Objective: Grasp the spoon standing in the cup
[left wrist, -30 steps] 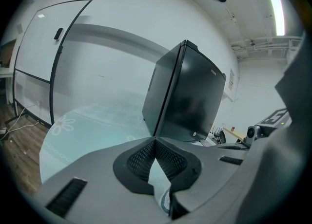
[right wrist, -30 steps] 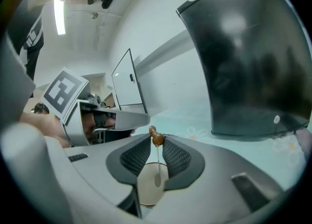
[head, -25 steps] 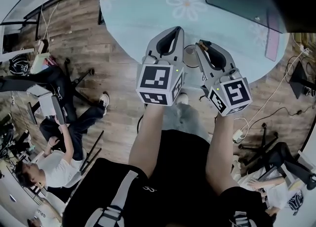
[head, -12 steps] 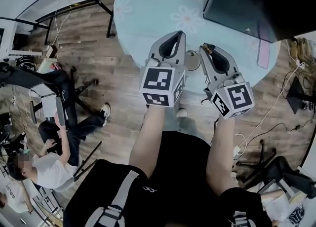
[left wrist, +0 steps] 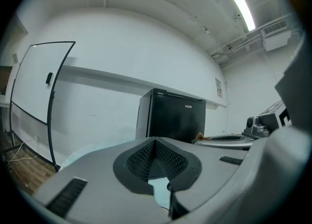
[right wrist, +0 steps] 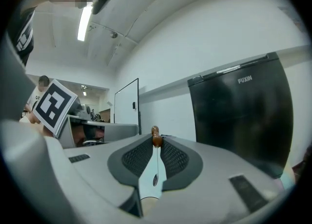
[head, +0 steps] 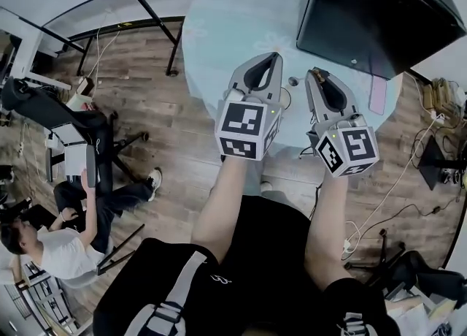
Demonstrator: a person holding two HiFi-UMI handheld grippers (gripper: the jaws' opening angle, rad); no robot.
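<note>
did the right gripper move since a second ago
Yes. The right gripper has gone forward over the table, ending nearer the black fridge.

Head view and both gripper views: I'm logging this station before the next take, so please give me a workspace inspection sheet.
Surface: round table, pale floral cloth.
Job's things: spoon, brown-tipped, pinched at the right gripper tips; cup mostly hidden between the grippers.
Clutter: pink flat item at the table edge.
Grippers: left gripper shut, empty; right gripper shut on spoon.
Cables: white cable across the floor, right side.
Surroundings: black fridge beyond the table; seated person; wood floor.
</note>
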